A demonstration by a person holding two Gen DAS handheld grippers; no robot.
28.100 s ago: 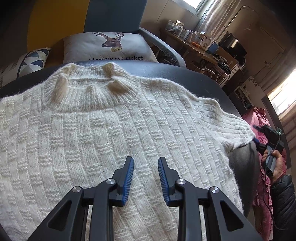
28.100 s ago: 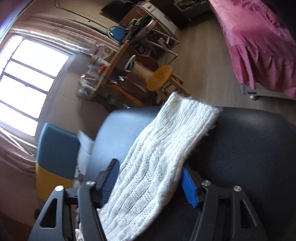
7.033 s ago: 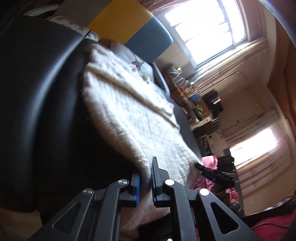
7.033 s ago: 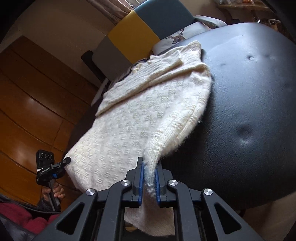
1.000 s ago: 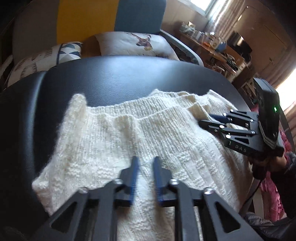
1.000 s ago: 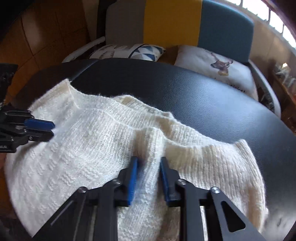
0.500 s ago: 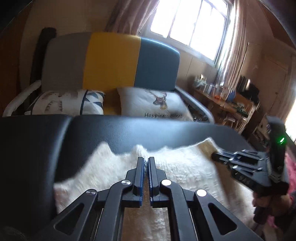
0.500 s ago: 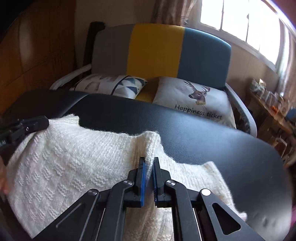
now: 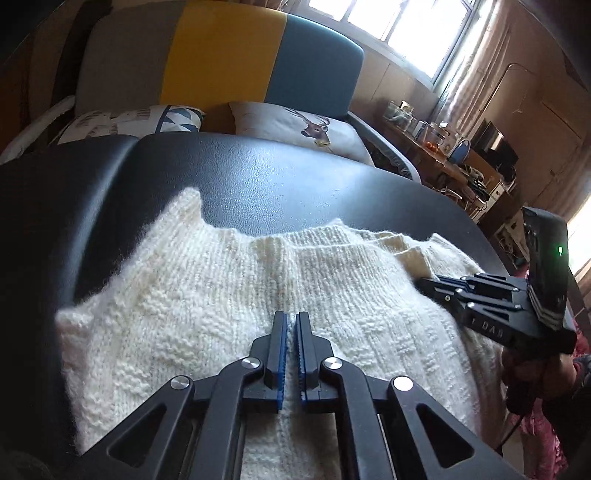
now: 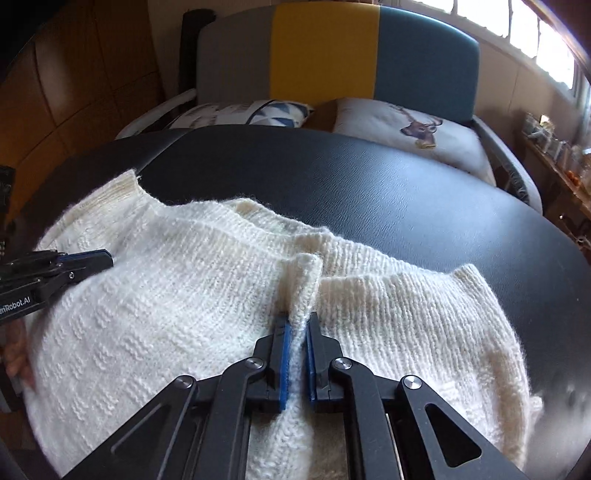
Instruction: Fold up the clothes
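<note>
I'm pinching the sweater [image 10: 207,302] in both the left gripper [image 9: 291,332] and right gripper [image 10: 298,332], jaws pressed on knit; next I'm judging: carry this edge over, level.

A black padded surface [image 9: 280,181] fills the middle of both views. Beyond its far edge stands a sofa [image 10: 325,48] with a backrest in grey, yellow and blue panels. Two cushions lie on its seat: one with blue triangles [image 10: 251,110] toward the left, one printed with a deer head [image 10: 417,129] toward the right. Further right, under a bright window [image 9: 399,22] with curtains, a cluttered desk [image 9: 443,147] holds jars and small items.
</note>
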